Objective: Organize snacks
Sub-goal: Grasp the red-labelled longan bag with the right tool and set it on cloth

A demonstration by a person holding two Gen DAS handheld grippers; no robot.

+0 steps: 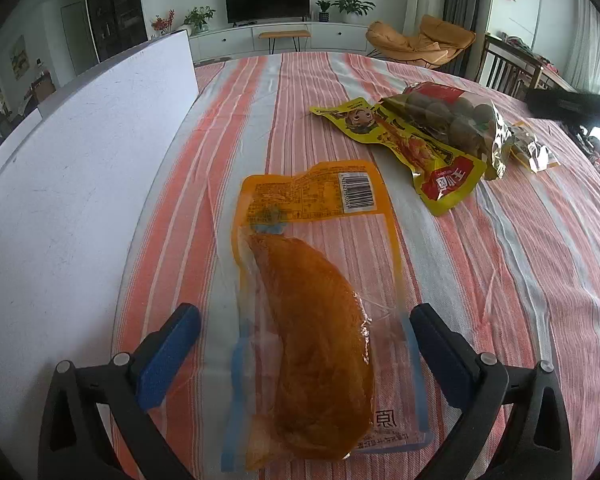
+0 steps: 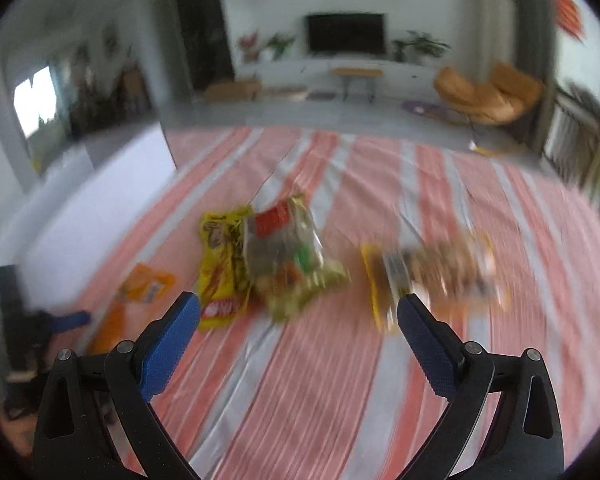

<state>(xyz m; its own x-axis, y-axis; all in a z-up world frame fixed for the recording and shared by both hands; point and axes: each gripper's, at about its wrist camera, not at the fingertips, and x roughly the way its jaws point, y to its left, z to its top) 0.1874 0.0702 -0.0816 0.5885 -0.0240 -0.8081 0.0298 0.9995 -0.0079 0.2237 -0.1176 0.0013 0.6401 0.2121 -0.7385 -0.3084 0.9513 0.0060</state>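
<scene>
My left gripper (image 1: 305, 322) is open, its blue fingers on either side of the near end of an orange vacuum pack of chicken (image 1: 312, 320) that lies flat on the striped cloth. Beyond lie a yellow snack packet (image 1: 412, 148), a clear bag of brown balls (image 1: 456, 124) and a small foil packet (image 1: 534, 152). My right gripper (image 2: 299, 312) is open and empty above the cloth. In its blurred view I see the yellow packet (image 2: 220, 264), the clear bag (image 2: 288, 252), an orange-brown packet (image 2: 436, 272), the chicken pack (image 2: 140, 292) and the left gripper (image 2: 56, 320).
A white box (image 1: 80, 184) stands along the left side of the table, its wall close to my left gripper. The striped tablecloth (image 1: 520, 280) stretches right. A living room with a TV and an orange chair lies beyond the far edge.
</scene>
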